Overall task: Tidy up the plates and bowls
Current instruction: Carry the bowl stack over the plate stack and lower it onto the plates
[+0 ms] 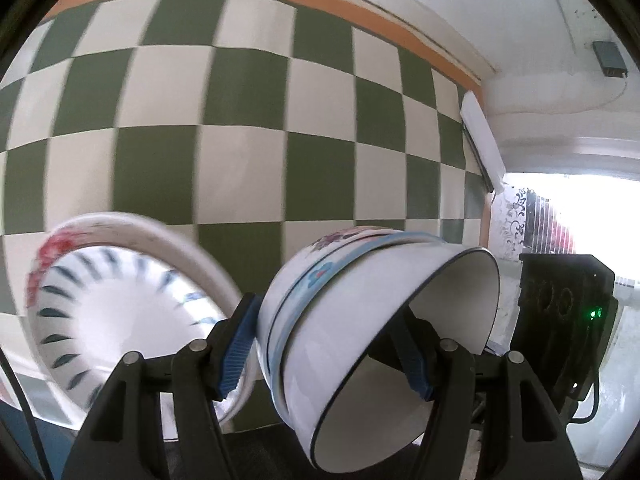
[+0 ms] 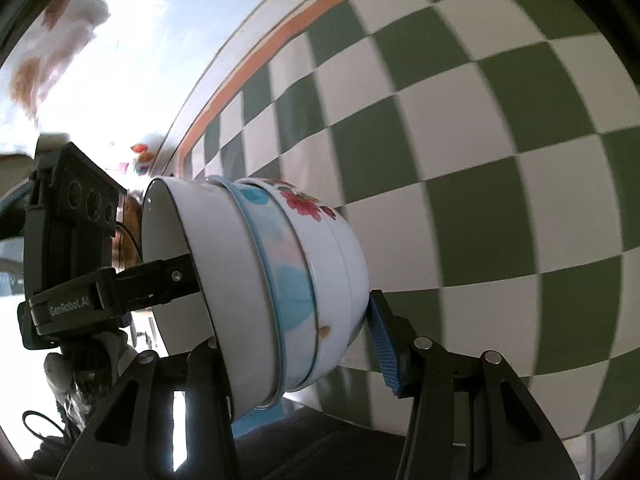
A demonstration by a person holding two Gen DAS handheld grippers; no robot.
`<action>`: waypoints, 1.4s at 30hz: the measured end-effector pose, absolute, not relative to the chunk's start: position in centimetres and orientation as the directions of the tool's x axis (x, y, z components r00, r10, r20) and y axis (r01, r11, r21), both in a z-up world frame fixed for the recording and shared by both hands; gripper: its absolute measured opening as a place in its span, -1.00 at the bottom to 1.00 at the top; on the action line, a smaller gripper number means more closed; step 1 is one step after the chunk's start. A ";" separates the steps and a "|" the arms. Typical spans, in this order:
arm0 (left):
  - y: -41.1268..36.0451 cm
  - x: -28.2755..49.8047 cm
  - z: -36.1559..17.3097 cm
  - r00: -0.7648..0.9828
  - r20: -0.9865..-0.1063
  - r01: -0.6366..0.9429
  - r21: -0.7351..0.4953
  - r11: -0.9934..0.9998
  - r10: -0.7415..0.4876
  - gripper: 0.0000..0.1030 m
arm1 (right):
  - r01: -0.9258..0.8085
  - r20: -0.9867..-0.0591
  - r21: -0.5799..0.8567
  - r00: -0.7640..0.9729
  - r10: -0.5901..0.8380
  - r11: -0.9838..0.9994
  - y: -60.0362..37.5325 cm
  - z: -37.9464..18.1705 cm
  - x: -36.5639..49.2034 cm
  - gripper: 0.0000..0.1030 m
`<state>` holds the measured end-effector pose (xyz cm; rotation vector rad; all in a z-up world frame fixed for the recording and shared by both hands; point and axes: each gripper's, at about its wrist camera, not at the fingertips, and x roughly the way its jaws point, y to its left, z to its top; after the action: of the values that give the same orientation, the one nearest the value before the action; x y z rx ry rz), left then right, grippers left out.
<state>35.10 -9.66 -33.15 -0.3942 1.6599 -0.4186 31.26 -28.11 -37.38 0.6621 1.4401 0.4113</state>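
Between both grippers' jaws, 1 nested bowl stack [image 1: 360, 320], clamped sideways; innermost bowls partly hidden.

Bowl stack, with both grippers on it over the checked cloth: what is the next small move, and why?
Probably roll both wrists together until the base faces down, before lowering. The stack of bowls lies on its side with its mouth sideways, clamped by the left gripper and the right gripper above the checked cloth. Set down like this, it would likely roll or slide apart.
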 end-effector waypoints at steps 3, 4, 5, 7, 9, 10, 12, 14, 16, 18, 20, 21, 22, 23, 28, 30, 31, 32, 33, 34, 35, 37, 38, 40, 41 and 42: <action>-7.4 34.6 -32.8 -0.112 -0.871 -0.027 -0.479 0.878 -0.479 0.20 | 0.106 -0.769 0.639 0.102 0.631 0.762 -25.5 -37.1 31.2 -0.02; -6.6 34.5 -32.7 -0.106 -0.872 -0.035 -0.476 0.879 -0.477 0.20 | 0.102 -0.767 0.641 0.099 0.634 0.760 -24.7 -37.1 31.1 -0.01; -5.6 34.3 -32.7 -0.104 -0.875 -0.038 -0.471 0.881 -0.472 0.20 | 0.098 -0.764 0.645 0.096 0.638 0.758 -23.9 -37.2 31.0 -0.02; -3.6 34.1 -32.8 -0.098 -0.879 -0.053 -0.464 0.884 -0.467 0.20 | 0.088 -0.758 0.652 0.087 0.647 0.753 -21.9 -37.4 30.9 -0.01; -2.2 33.9 -32.9 -0.096 -0.882 -0.063 -0.457 0.887 -0.461 0.20 | 0.078 -0.754 0.657 0.079 0.652 0.750 -19.9 -37.7 30.9 -0.02; -1.3 33.8 -33.0 -0.094 -0.884 -0.069 -0.453 0.889 -0.458 0.20 | 0.075 -0.753 0.658 0.077 0.654 0.749 -18.9 -37.8 30.9 -0.02; 0.1 33.8 -33.1 -0.089 -0.885 -0.078 -0.452 0.889 -0.458 0.20 | 0.064 -0.752 0.659 0.074 0.655 0.750 -17.3 -38.0 31.0 -0.02; 1.4 33.8 -33.4 -0.090 -0.885 -0.088 -0.450 0.889 -0.457 0.20 | 0.060 -0.750 0.661 0.066 0.658 0.748 -16.2 -38.2 31.2 -0.02; 2.3 33.8 -33.8 -0.088 -0.883 -0.104 -0.452 0.886 -0.461 0.20 | 0.053 -0.751 0.660 0.057 0.657 0.750 -15.1 -38.5 31.4 -0.02; 3.0 33.7 -34.1 -0.094 -0.882 -0.112 -0.451 0.885 -0.461 0.20 | 0.049 -0.755 0.656 0.044 0.655 0.753 -14.4 -38.7 31.3 -0.02; 3.7 33.6 -34.6 -0.099 -0.879 -0.124 -0.454 0.883 -0.466 0.20 | 0.051 -0.755 0.656 0.033 0.655 0.753 -13.9 -39.0 31.2 -0.02; 4.0 33.5 -34.7 -0.100 -0.878 -0.127 -0.455 0.881 -0.468 0.20 | 0.053 -0.755 0.656 0.030 0.655 0.753 -14.1 -39.0 31.0 -0.02; 4.1 33.4 -35.0 -0.102 -0.877 -0.131 -0.455 0.881 -0.469 0.20 | 0.054 -0.755 0.655 0.025 0.655 0.754 -13.9 -39.1 30.9 -0.02; 4.3 33.3 -35.1 -0.106 -0.877 -0.132 -0.455 0.880 -0.469 0.20 | 0.055 -0.757 0.654 0.019 0.654 0.755 -13.8 -39.3 30.7 -0.02; 4.9 32.9 -36.0 -0.126 -0.874 -0.139 -0.454 0.880 -0.470 0.20 | 0.070 -0.759 0.650 0.003 0.652 0.757 -12.9 -40.3 30.5 -0.02; 4.8 32.9 -36.3 -0.132 -0.873 -0.138 -0.454 0.880 -0.470 0.20 | 0.074 -0.761 0.647 0.002 0.649 0.759 -12.8 -40.6 30.3 -0.02; 4.7 32.8 -36.4 -0.134 -0.872 -0.141 -0.453 0.880 -0.470 0.20 | 0.075 -0.762 0.646 0.001 0.647 0.760 -12.9 -40.7 30.2 -0.02; 4.7 32.8 -36.6 -0.138 -0.872 -0.139 -0.452 0.881 -0.469 0.20 | 0.075 -0.763 0.645 0.000 0.646 0.761 -12.7 -40.9 30.2 -0.02; 4.6 32.8 -36.6 -0.140 -0.872 -0.139 -0.451 0.882 -0.468 0.20 | 0.077 -0.763 0.644 -0.003 0.646 0.761 -12.8 -41.0 30.1 -0.02; 4.5 32.7 -36.8 -0.142 -0.873 -0.138 -0.449 0.883 -0.466 0.20 | 0.079 -0.764 0.643 -0.002 0.645 0.762 -12.9 -41.1 30.0 -0.02; 4.4 32.7 -36.9 -0.145 -0.873 -0.138 -0.449 0.883 -0.466 0.20 | 0.082 -0.764 0.643 -0.004 0.645 0.762 -12.8 -41.2 30.0 -0.02; 4.2 32.7 -37.1 -0.152 -0.872 -0.137 -0.448 0.884 -0.465 0.20 | 0.085 -0.766 0.640 -0.004 0.643 0.763 -12.9 -41.3 30.0 -0.02; 4.1 32.6 -37.1 -0.152 -0.873 -0.135 -0.447 0.884 -0.464 0.19 | 0.087 -0.767 0.639 -0.004 0.642 0.764 -12.8 -41.4 30.0 -0.02; 4.0 32.7 -37.1 -0.151 -0.875 -0.130 -0.444 0.887 -0.460 0.19 | 0.089 -0.765 0.642 -0.003 0.645 0.762 -12.9 -41.5 30.0 -0.02; 4.0 32.7 -37.1 -0.151 -0.875 -0.130 -0.443 0.887 -0.459 0.19 | 0.093 -0.763 0.643 -0.003 0.646 0.760 -12.9 -41.5 30.0 -0.02; 4.0 32.7 -37.1 -0.152 -0.876 -0.130 -0.442 0.888 -0.458 0.19 | 0.093 -0.762 0.644 -0.002 0.647 0.759 -12.9 -41.5 30.0 -0.02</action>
<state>32.67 3.99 -37.06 -0.4525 1.7176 -0.3040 30.00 -12.88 -41.54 0.6224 1.5329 0.4830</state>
